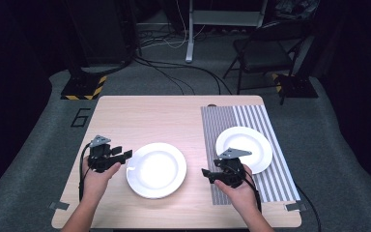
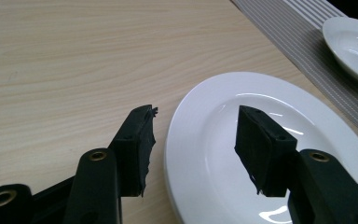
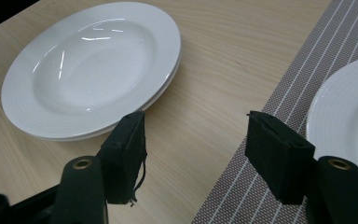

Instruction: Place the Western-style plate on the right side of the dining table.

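At table centre, slightly toward the near edge, a stack of white plates (image 1: 156, 170) rests on the bare wooden table (image 1: 174, 116); the right gripper view shows at least two rims, one atop the other. A second plate (image 1: 244, 149) sits at roughly two o'clock from the stack, on the striped placemat (image 1: 265, 121).

Left gripper (image 1: 125, 155): held at the stack's nine o'clock edge, jaws about half open and empty. In the left gripper view one jaw stands over the bare wood just outside the rim and the other over the plate's well, so the rim lies between them without either pad (image 2: 257, 148) pressing on it. From this gripper the stack lies at three o'clock, immediately adjacent.

Right gripper (image 1: 206, 174): held between the stack and the placemat, at the stack's three to four o'clock side, jaws likewise about half open and empty. It points toward nine o'clock, with the stack's rim a short gap ahead of its jaws.

Judgement: the left gripper is the nearer and already straddles the rim; the coming move appears to turn on closing it there, or on the right gripper crossing the remaining gap to the opposite rim. A round plate offers no long axis; the rim's edge line is what the jaws must square to.
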Demonstrator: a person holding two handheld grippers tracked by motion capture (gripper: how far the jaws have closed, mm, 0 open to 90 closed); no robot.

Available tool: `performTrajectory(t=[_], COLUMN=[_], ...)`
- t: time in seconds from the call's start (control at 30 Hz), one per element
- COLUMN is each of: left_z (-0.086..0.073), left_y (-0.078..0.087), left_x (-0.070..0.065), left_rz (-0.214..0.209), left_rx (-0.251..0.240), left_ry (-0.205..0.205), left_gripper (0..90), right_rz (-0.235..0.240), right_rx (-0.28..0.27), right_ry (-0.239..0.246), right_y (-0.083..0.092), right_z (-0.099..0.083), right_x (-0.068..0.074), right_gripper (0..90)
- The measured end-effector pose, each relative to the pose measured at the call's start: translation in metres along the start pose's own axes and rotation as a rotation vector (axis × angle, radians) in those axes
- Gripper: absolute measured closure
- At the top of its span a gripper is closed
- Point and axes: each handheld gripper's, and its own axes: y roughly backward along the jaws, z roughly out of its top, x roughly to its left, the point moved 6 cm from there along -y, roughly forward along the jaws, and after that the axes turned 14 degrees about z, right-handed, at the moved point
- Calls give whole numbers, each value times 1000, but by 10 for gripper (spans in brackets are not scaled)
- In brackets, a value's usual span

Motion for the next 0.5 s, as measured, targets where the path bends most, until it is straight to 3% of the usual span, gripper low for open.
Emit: performTrajectory(t=[0.33, 0.5], left_z=[-26, -36], left_y=[-9, -14], left_x=[22, 31], left_rz=[47, 88], left_rx=[1, 14], left_ry=[34, 16], left_gripper=[443, 441], right_rz=[28, 21], right_rx=[55, 68], right_ry=[16, 2], right_y=[-24, -31], right_z=[-15, -23], right_x=[0, -3], right_gripper=[376, 375])
